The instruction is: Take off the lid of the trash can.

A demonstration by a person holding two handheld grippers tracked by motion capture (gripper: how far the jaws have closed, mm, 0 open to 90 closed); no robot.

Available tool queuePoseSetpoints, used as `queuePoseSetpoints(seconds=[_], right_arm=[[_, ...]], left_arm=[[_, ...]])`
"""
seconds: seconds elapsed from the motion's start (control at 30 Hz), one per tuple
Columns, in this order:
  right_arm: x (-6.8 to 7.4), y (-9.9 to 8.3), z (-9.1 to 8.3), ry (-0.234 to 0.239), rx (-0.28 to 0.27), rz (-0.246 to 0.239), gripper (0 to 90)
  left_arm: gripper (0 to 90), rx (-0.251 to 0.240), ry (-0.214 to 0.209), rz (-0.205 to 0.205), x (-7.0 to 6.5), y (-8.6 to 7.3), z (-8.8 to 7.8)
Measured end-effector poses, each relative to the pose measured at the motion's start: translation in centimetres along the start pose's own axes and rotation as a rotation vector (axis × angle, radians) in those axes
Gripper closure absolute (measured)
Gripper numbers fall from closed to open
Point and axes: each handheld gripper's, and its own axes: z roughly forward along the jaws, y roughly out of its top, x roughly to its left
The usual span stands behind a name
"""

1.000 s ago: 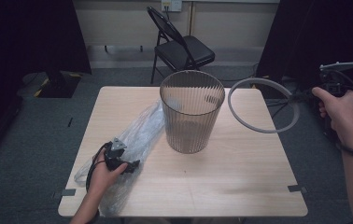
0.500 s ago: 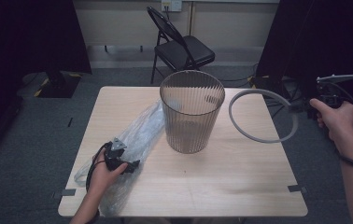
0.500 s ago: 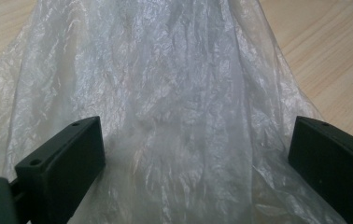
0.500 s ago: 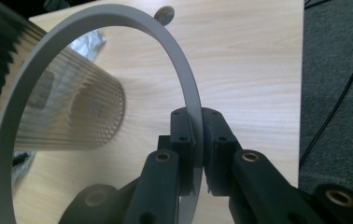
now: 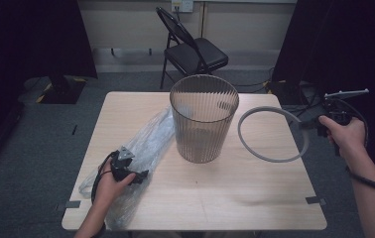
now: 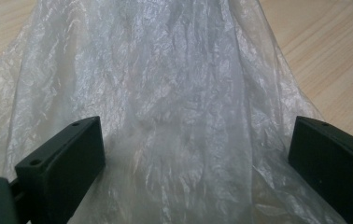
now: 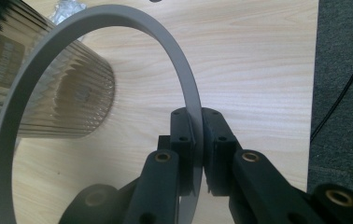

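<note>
We've lowered the ring [image 5: 270, 135] toward the counter [image 5: 200, 198] beside the bin [image 5: 204, 119], right gripper [image 7: 198, 154] clenched on its edge to keep it flat. Left gripper [image 5: 126, 168] sits released over the bag [image 6: 165, 93], ready to grab it.

Room around the table

A black folding chair [image 5: 191, 47] stands on grey carpet beyond the far edge of the light wooden table [image 5: 200, 198]. Black curtains [image 5: 31, 34] hang at far left and right, and dark cables [image 5: 294, 91] lie on the floor at far right.
</note>
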Motion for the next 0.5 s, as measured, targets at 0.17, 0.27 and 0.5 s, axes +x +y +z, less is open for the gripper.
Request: queuePoseSetpoints(seconds=[0.17, 0.27, 0.5], right_arm=[[-0.3, -0.7, 0.9, 0.003, 0.017, -0.005, 84.2], [-0.4, -1.1, 1.6, 0.001, 0.019, -0.008, 84.2], [-0.4, -2.2, 3.2, 0.008, 0.031, -0.012, 84.2]], left_arm=[[3.0, 0.003, 0.001, 0.006, 0.0, 0.0, 0.0], [3.0, 0.003, 0.001, 0.007, 0.1, 0.0, 0.0], [3.0, 0.003, 0.001, 0.007, 0.0, 0.0, 0.0]])
